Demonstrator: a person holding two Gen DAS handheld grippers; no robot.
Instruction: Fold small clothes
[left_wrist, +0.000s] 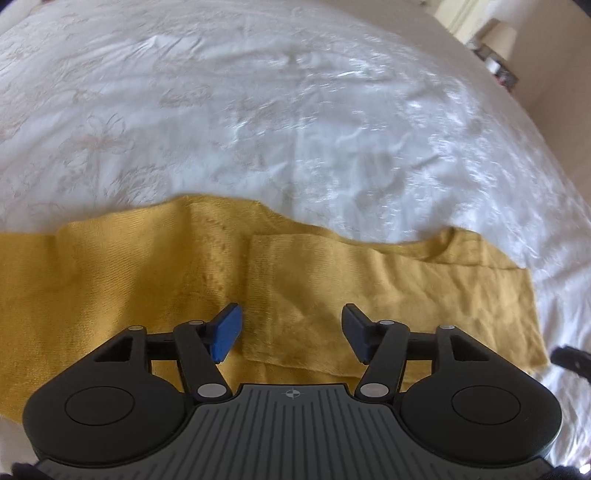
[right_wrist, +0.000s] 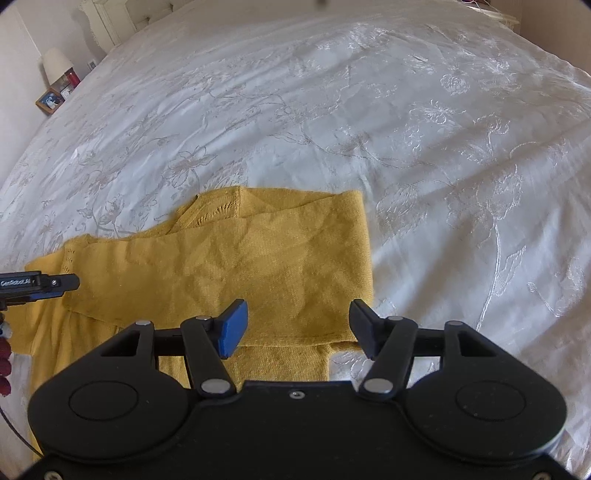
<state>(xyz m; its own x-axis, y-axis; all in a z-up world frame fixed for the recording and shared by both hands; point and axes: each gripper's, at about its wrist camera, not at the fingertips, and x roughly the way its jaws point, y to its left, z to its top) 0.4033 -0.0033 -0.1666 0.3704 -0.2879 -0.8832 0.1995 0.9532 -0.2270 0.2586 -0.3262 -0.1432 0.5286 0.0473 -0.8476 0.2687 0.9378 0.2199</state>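
A mustard-yellow knit garment (left_wrist: 147, 273) lies flat on the white bedspread, with a sleeve or side panel folded across its body (left_wrist: 314, 280). My left gripper (left_wrist: 291, 332) is open and empty, hovering just above the folded part. In the right wrist view the same garment (right_wrist: 258, 266) lies folded over, its right edge straight. My right gripper (right_wrist: 297, 328) is open and empty above the garment's near right corner. The left gripper's tip (right_wrist: 55, 282) shows at the left edge of the right wrist view, over the garment's left side.
The white embroidered bedspread (right_wrist: 406, 147) spreads around the garment in both views (left_wrist: 258, 110). A bedside lamp (right_wrist: 55, 64) and a framed photo (right_wrist: 50, 100) stand beyond the bed's far left corner. A wall lies behind them.
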